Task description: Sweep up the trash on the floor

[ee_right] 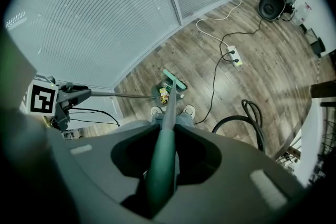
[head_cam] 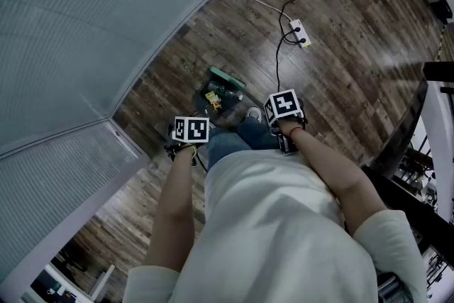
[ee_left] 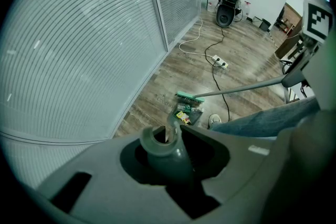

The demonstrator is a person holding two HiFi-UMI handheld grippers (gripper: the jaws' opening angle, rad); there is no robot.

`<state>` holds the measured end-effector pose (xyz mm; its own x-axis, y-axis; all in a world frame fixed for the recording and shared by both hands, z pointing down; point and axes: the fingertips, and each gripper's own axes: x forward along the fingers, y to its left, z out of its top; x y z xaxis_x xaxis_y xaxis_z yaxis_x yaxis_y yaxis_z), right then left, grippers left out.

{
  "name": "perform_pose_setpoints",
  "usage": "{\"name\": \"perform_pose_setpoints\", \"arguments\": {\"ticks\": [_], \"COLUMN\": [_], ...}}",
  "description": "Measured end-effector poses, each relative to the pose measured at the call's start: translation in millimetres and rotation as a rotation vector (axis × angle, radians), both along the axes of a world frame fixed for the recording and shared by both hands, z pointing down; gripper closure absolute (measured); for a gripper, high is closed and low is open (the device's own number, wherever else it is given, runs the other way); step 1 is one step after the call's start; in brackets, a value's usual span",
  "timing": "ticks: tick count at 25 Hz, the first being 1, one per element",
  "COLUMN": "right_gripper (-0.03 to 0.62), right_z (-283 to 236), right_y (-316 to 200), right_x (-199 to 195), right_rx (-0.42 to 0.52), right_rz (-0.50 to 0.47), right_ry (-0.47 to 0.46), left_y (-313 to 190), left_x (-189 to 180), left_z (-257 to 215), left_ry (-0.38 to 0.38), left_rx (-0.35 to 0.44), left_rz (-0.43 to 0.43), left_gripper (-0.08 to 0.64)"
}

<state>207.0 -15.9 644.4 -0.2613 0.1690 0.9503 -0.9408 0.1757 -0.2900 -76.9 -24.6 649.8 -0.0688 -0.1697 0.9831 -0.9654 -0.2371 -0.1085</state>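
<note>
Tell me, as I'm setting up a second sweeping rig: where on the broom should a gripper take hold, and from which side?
Take the broom by the thick green sleeve at its handle's top, jaws closing across it from the sides. The broom is long, thin and leans up from the floor, so the top likely gives best control. The right gripper is shut there.

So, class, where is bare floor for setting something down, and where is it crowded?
Bare floor lies between the blinded glass wall and the black cable; more beyond the power strip. Crowded at the shoe: broom head, dustpan, trash.
</note>
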Motion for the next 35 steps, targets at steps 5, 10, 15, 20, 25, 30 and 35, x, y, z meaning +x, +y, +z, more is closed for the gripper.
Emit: {"name": "perform_pose_setpoints", "arguments": {"ticks": [5, 10, 15, 20, 25, 30, 35], "right_gripper": [0.495, 0.495, 0.497, 0.495, 0.497, 0.495, 0.495], "right_z": [0.7, 0.5, 2.5, 5.9, 7.1, 9.1, 8.4], "right_y": [-5.3, -8.8, -9.7, -9.6, -8.2, -7.0, -7.6], "right_x": [9.4, 21.2, 31.3, 38.7, 41.8, 41.8, 44.9], "right_rx": [0.019, 0.021, 0.016, 0.003, -0.011, -0.017, -0.016], "right_rz": [0.017, 0.052, 0.092, 0.11, 0.139, 0.131, 0.135], "right_ry": [0.016, 0.026, 0.033, 0.032, 0.015, 0.023, 0.028], "left_y": [2.4, -1.3, -2.8, -3.5, -4.8, -4.3, -4.0], "left_x": [-1.8, -1.1, -0.6, -2.7, 0.1, -0.1, 1.2], "left_z": [1.3, -0.6, -1.2, -0.5, -1.5, -0.4, -3.6], "left_ry": [0.001, 0.0, -0.002, -0.002, -0.004, -0.005, -0.004], "left_rx": [-0.003, -0.004, -0.008, -0.007, -0.008, -0.008, -0.004], "left_rz": [0.001, 0.002, 0.005, 0.005, 0.006, 0.005, 0.004], "left_gripper": [0.465, 0.465, 0.465, 0.465, 0.465, 0.465, 0.463]}}
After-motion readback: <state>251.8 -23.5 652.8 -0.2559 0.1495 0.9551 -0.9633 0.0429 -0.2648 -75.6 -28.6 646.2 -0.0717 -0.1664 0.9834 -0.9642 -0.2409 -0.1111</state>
